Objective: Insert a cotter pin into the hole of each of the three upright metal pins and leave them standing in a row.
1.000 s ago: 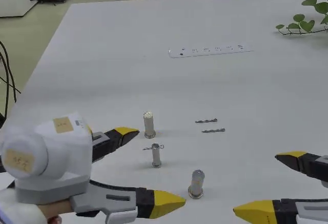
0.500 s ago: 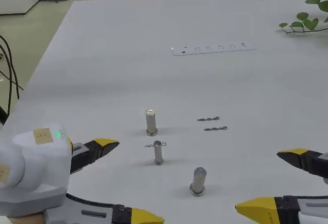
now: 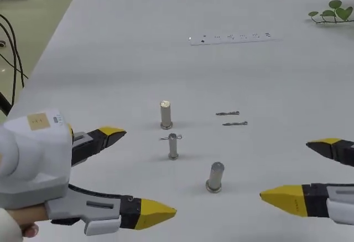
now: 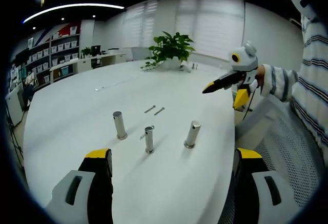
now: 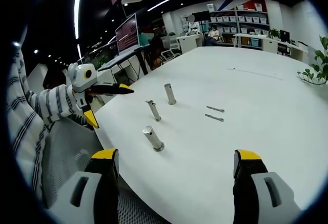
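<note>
Steel middle pin [image 3: 173, 145] is cottered; left gripper [image 3: 149, 173] and right gripper [image 3: 285, 170] gape empty; I'd fetch a loose cotter pin [image 3: 227, 113].

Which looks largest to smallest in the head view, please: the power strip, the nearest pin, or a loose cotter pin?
Power strip, longest though farthest.
Nearest pin.
Loose cotter pin, thinnest; the other one looks alike.

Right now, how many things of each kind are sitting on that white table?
upright metal pins: 3
cotter pins: 3 (two lying loose, one through the middle pin)
power strip: 1
plant: 1
Total: 8
</note>
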A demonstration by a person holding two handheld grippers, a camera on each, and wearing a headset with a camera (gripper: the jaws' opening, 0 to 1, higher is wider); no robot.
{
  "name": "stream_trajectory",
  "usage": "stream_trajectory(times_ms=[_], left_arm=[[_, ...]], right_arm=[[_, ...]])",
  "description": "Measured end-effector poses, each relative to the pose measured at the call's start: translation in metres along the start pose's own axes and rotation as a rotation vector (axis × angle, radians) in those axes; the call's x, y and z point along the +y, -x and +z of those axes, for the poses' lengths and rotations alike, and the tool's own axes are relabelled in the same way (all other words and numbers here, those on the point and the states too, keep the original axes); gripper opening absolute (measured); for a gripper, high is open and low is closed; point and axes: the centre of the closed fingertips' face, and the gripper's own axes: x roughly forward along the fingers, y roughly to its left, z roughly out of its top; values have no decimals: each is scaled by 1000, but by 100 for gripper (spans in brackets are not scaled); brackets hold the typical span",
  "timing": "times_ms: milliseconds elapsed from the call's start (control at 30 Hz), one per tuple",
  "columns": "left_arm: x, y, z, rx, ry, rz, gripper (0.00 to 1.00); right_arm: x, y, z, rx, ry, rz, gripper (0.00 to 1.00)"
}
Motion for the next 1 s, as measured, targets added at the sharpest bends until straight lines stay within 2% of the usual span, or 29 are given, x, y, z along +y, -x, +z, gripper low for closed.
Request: stream_trajectory(times_ms=[233, 533, 633, 800, 867, 900, 967, 1000], left_arm=[[-1, 3, -8, 6, 20, 11, 99], [-5, 10, -15, 6, 43, 30, 99], [-3, 13, -16, 1, 36, 55, 99], [-5, 17, -20, 7, 45, 63, 99], [-6, 18, -21, 10, 48, 63, 99], [-6, 19, -21, 8, 50, 67, 99], [-6, 20, -20, 2, 54, 72, 99], [-6, 21, -20, -1, 57, 74, 99]], right_arm=[[-15, -3, 21, 30, 102, 5, 88], [-35, -11, 55, 67, 249, 19, 82], [-42, -16, 60, 112, 315, 34, 76], [-47, -27, 61, 200, 415, 62, 72], [-50, -31, 62, 225, 432, 56, 71], [-50, -34, 60, 257, 447, 75, 68], [-49, -38, 58, 303, 422, 95, 63], [-48, -42, 59, 301, 431, 101, 62]])
